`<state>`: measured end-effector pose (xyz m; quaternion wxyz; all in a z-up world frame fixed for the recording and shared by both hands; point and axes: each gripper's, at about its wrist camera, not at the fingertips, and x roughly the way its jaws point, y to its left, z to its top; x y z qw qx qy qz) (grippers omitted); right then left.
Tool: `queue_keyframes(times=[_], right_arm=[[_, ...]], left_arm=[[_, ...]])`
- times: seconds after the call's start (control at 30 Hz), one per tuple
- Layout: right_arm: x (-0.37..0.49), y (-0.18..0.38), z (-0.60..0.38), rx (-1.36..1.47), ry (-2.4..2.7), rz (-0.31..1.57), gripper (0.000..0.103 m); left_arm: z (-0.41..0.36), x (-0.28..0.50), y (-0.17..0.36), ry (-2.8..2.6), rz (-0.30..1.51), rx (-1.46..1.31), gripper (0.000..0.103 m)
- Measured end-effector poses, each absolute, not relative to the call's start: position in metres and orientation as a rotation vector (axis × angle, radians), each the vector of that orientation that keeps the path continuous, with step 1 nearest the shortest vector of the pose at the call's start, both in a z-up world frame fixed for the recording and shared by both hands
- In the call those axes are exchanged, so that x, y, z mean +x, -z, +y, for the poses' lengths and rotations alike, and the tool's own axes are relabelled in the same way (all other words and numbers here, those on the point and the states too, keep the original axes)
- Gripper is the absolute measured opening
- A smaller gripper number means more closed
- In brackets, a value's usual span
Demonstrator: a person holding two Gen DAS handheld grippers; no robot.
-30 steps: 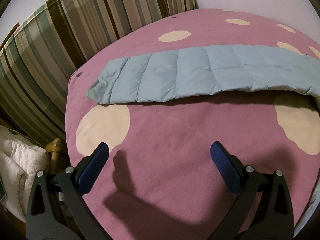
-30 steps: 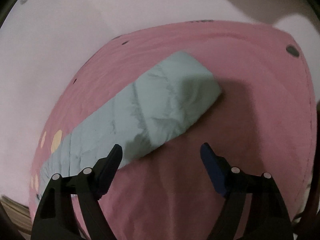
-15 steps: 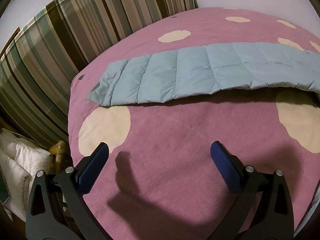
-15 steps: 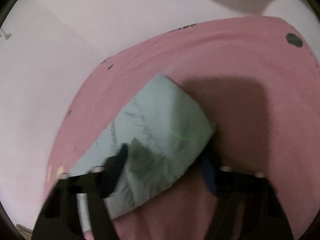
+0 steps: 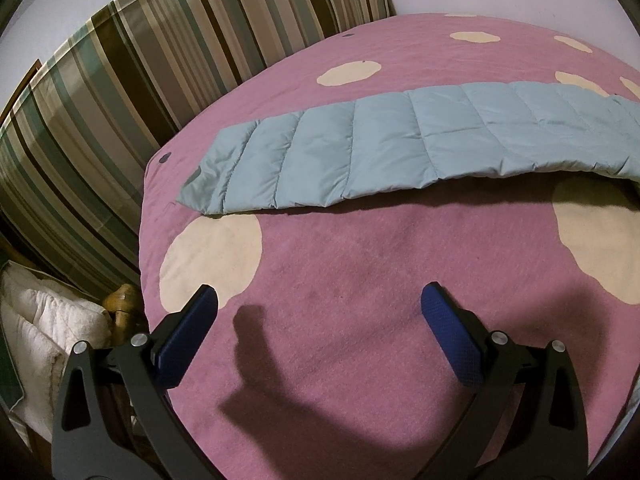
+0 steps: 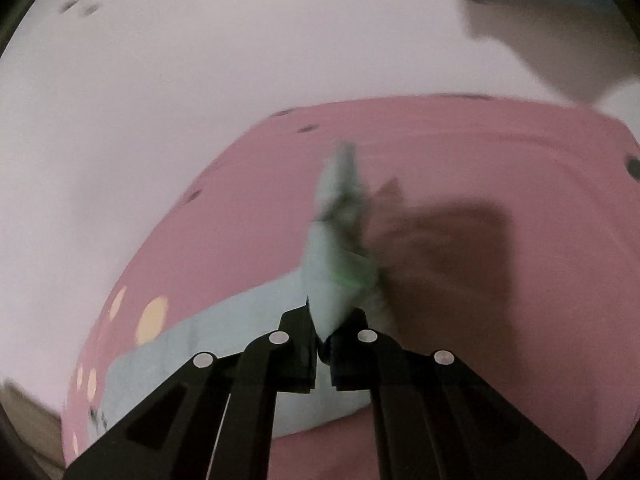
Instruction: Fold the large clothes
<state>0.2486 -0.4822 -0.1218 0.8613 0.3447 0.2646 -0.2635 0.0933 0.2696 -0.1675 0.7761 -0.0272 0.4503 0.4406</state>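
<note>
A long, light blue quilted garment [image 5: 400, 152] lies folded into a strip across a pink bedspread with cream dots [image 5: 360, 280]. My left gripper [image 5: 316, 304] is open and empty, hovering over bare bedspread in front of the strip's left half. In the right wrist view, my right gripper [image 6: 322, 324] is shut on the right end of the quilted garment [image 6: 340, 248], which bunches up and rises between the fingers; the view is blurred.
A striped pillow or curtain [image 5: 120, 80] stands behind the bed's far left edge. White folded bedding [image 5: 40, 320] and a wooden bedpost [image 5: 122, 300] sit beyond the left edge. A white wall [image 6: 200, 80] lies behind the bed.
My right gripper moved onto the garment's right end and closed on it, lifting it. My left gripper stayed open and barely moved.
</note>
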Motion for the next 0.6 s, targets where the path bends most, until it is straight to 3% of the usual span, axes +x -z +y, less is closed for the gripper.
queue_keyframes(times=[0.27,0.6], right_arm=[[0.333,0.078,-0.333,0.526,0.223,0.611,0.004],[0.394,0.084,-0.156,0.331,-0.079,0.719,0.004]], left_arm=[[0.272,0.093,0.167,-0.944,0.972,-0.084,0.101],[0.274,0.092,0.169,-0.932,0.968,-0.111,0.101]])
